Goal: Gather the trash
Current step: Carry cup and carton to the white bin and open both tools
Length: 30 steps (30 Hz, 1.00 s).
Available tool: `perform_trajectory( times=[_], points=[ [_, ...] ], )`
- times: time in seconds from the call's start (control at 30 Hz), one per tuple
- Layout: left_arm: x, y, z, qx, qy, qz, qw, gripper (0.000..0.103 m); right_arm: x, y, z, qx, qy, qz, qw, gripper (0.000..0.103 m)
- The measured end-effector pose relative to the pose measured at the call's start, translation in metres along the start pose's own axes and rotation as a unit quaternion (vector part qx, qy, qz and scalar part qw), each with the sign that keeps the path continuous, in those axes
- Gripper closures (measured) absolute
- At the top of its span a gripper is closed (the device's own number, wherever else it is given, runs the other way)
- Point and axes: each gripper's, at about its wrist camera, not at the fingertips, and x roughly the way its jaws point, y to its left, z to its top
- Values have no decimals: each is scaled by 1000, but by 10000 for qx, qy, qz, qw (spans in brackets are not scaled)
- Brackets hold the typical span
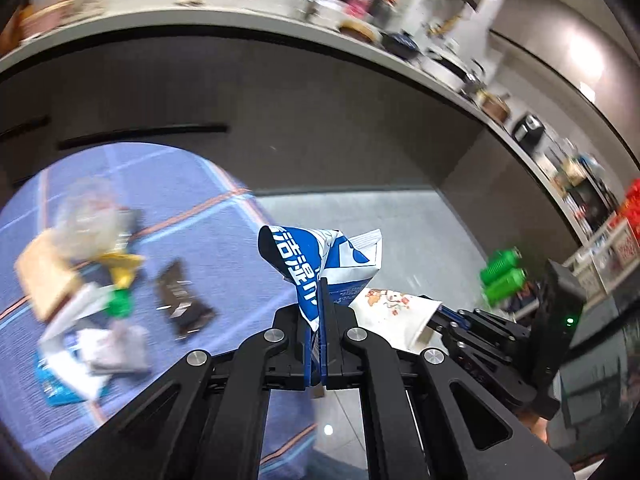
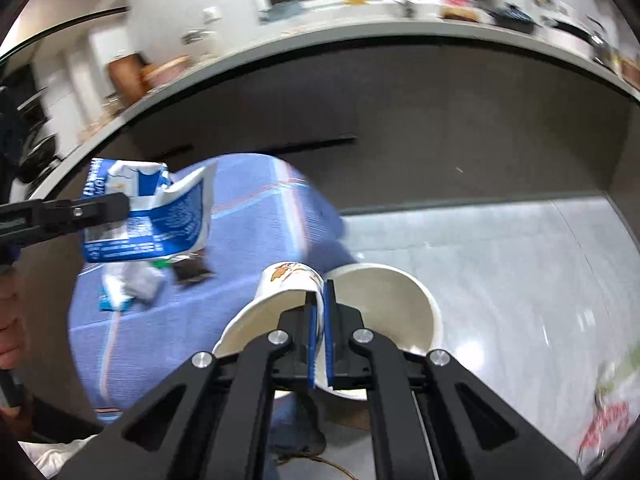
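Trash: one blue carton [image 1: 320,264] clamped in left gripper [image 1: 322,292] | one paper cup [image 2: 292,280] clamped in right gripper [image 2: 320,300]

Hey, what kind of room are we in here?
Probably a home kitchen: a long cluttered counter with pans above dark cabinet fronts, a tiled floor, and a cloth-covered round table strewn with litter.

- I see a blue-and-white printed carton [image 1: 320,264]
- My white paper cup [image 2: 304,304] carries orange cartoon prints
- The tablecloth [image 1: 192,200] is lilac-blue with white and orange stripes
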Motion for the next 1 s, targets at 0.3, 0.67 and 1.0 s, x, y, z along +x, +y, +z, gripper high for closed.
perform_trajectory(
  times=[0.3,0.67,1.0],
  points=[
    [122,-46,-2,687,948,-122,9930,101,57,-62,-38,611,626,-380,9954,98],
    [210,-37,-22,1021,1692,280,9799,101,106,-79,-60,691,1041,-370,9915,98],
    [246,-46,-27,1188,1827,520,9746,100,130,-69,-60,402,1233,-381,9908,96]
  ],
)
